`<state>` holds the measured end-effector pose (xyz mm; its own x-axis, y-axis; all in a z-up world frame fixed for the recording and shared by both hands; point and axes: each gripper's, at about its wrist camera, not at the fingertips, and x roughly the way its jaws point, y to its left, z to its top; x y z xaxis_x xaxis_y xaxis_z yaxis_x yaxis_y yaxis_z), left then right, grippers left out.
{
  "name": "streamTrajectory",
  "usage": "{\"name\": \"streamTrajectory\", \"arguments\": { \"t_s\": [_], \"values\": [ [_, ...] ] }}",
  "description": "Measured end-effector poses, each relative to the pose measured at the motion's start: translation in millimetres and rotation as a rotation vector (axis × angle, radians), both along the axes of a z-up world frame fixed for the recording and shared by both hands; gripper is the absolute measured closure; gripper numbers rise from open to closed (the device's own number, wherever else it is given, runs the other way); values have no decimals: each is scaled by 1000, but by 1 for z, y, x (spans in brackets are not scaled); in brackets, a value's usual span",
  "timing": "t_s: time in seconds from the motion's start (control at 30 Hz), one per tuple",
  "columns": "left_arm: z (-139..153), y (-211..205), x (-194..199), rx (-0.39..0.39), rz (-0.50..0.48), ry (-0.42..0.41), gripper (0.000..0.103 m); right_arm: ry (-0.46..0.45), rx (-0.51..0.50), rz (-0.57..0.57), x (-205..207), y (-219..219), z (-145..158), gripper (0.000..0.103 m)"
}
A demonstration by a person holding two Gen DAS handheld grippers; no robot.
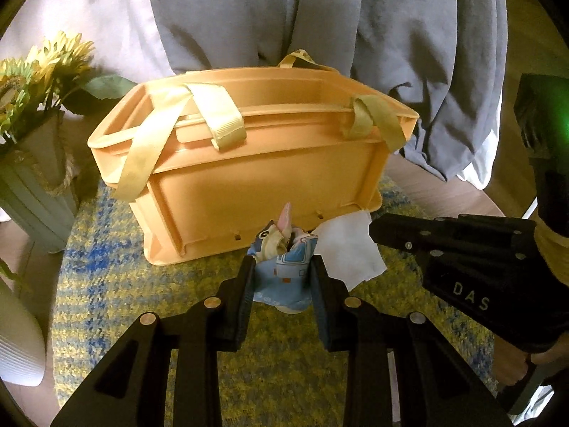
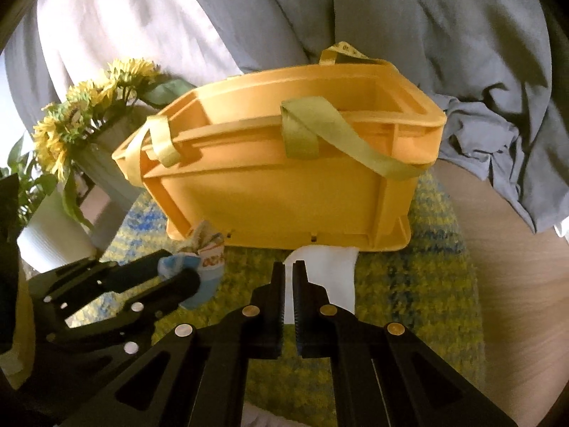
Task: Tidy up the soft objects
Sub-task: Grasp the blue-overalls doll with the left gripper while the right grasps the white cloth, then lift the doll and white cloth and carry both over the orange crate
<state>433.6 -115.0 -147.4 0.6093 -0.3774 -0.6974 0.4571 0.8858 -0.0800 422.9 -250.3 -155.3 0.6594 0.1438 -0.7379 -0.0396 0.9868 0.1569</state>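
Note:
A yellow-orange plastic basket (image 1: 249, 185) with ribbon handles stands on a yellow and blue rug (image 1: 117, 284); it also shows in the right wrist view (image 2: 284, 195). My left gripper (image 1: 282, 267) is shut on a small bundle of blue and cream patterned socks (image 1: 284, 259), held just in front of the basket; the bundle also shows in the right wrist view (image 2: 202, 267). A white cloth (image 1: 350, 249) lies on the rug against the basket's base. My right gripper (image 2: 288, 270) is nearly closed with a narrow gap, its tips over the white cloth (image 2: 327, 270); whether it pinches the cloth is unclear.
A grey vase with yellow sunflowers (image 1: 32, 114) stands left of the basket. A white ribbed pot (image 2: 53, 235) sits nearer. Grey and white bedding (image 1: 320, 17) hangs behind the basket. Wooden floor (image 2: 515, 249) lies to the right.

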Motion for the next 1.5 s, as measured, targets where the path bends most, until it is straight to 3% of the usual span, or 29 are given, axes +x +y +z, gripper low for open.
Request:
{"name": "streamTrajectory", "arguments": {
  "t_s": [0.07,0.13,0.43,0.7,0.77,0.83,0.93,1.0,1.5],
  "values": [
    [0,-4,1,-1,4,2,73,20,11,-4,1,-2,-3,90],
    [-2,-3,2,-3,9,7,73,49,18,-12,4,-4,-8,52],
    [-13,-4,11,16,22,33,73,162,-1,9,24,-6,-38,27],
    [-24,-3,17,26,38,63,73,209,-24,31,35,0,-57,28],
    [-25,-4,16,27,39,63,73,207,-32,34,35,1,-58,38],
    [-25,-5,17,28,38,63,73,217,-33,36,36,1,-60,60],
    [-24,-7,15,31,34,58,73,216,-37,22,36,0,-61,82],
    [-23,-7,14,30,28,54,73,205,-39,13,33,-3,-60,90],
    [6,0,-4,-13,37,-8,73,85,-12,-26,5,-8,-13,93]
  ]
}}
